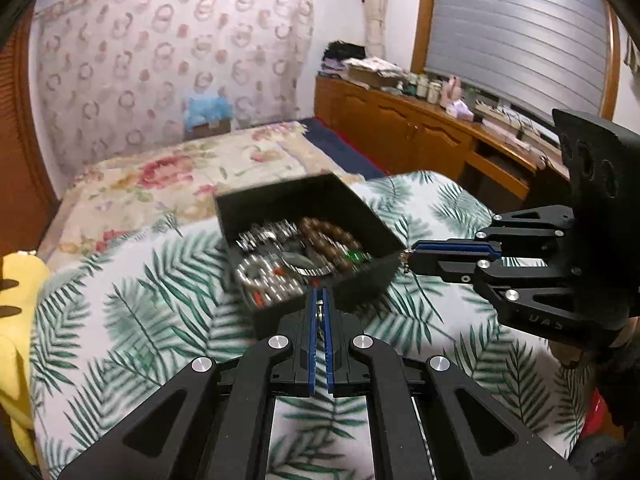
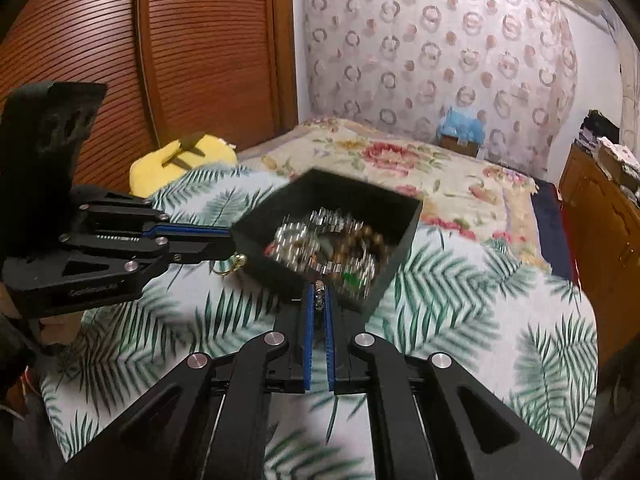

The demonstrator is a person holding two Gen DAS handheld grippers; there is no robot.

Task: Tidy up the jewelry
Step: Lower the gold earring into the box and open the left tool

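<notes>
Around you, the room is a bedroom: a patterned curtain point(image 1: 172, 60) hangs along the far wall, a ribbed wooden wardrobe door point(image 2: 168, 48) stands on one side and a low wooden cabinet point(image 1: 404, 120) crowded with small items runs under the shuttered window. Your work surface is the palm-leaf bedcover point(image 1: 132, 300), with a floral blanket point(image 2: 420, 160) behind it and a yellow cushion point(image 2: 176, 160) at its edge. On the leaf cover sits the open black box point(image 1: 280, 200), heaped with jewelry: a brown bead bracelet point(image 1: 328, 236) and shiny metal chains, blurred.

Your left gripper point(image 1: 320, 308) is pinched nearly together on a small metal piece, right at the box's near wall. Your right gripper point(image 2: 319, 300) likewise pinches a small silvery clasp at the box's near corner.

Only the right wrist view shows the gold ring point(image 2: 234, 266) hanging below your left gripper's tips; only the left wrist view shows the window.
</notes>
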